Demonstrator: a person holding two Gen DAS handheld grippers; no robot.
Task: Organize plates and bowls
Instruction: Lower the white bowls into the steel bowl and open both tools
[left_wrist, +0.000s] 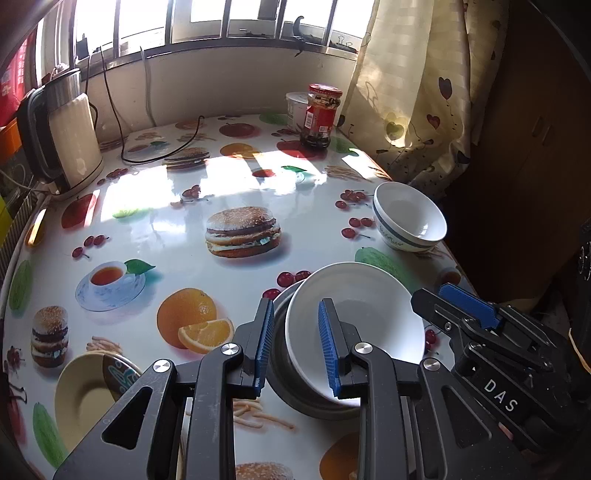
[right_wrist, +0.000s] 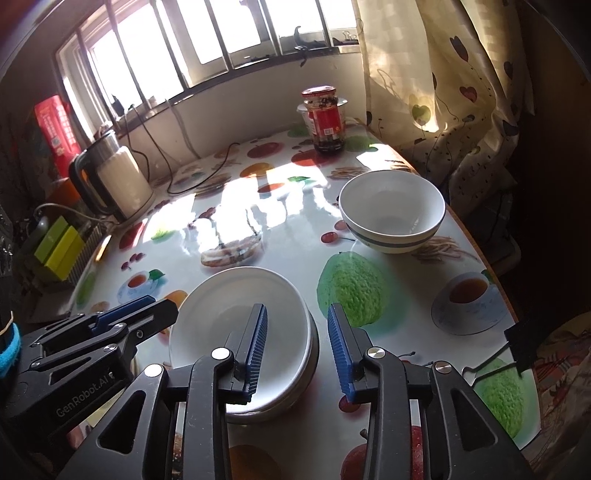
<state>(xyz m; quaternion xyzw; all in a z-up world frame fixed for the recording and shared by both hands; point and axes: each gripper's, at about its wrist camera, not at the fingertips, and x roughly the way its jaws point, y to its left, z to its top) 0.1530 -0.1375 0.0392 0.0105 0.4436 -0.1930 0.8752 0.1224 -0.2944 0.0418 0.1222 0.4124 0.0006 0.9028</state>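
Observation:
A white shallow bowl (left_wrist: 365, 302) (right_wrist: 236, 314) sits nested in a grey metal bowl (left_wrist: 280, 369) (right_wrist: 314, 354) near the table's front. My left gripper (left_wrist: 296, 306) straddles the stack's left rim, one pad outside and one inside, neither touching; it is open. My right gripper (right_wrist: 295, 308) straddles the right rim the same way, open, with gaps on both sides. Each gripper shows in the other's view: right gripper (left_wrist: 461, 306), left gripper (right_wrist: 129, 312). A white bowl with a blue band (left_wrist: 410, 221) (right_wrist: 391, 210) stands alone farther back right.
A yellow plate (left_wrist: 81, 395) holding a dark patterned dish lies front left. A kettle (left_wrist: 62, 136) (right_wrist: 118, 177) with its cord stands back left, a red-lidded jar (left_wrist: 321, 114) (right_wrist: 327, 118) back right. The table edge (right_wrist: 476, 243) and a curtain (right_wrist: 443, 92) run along the right.

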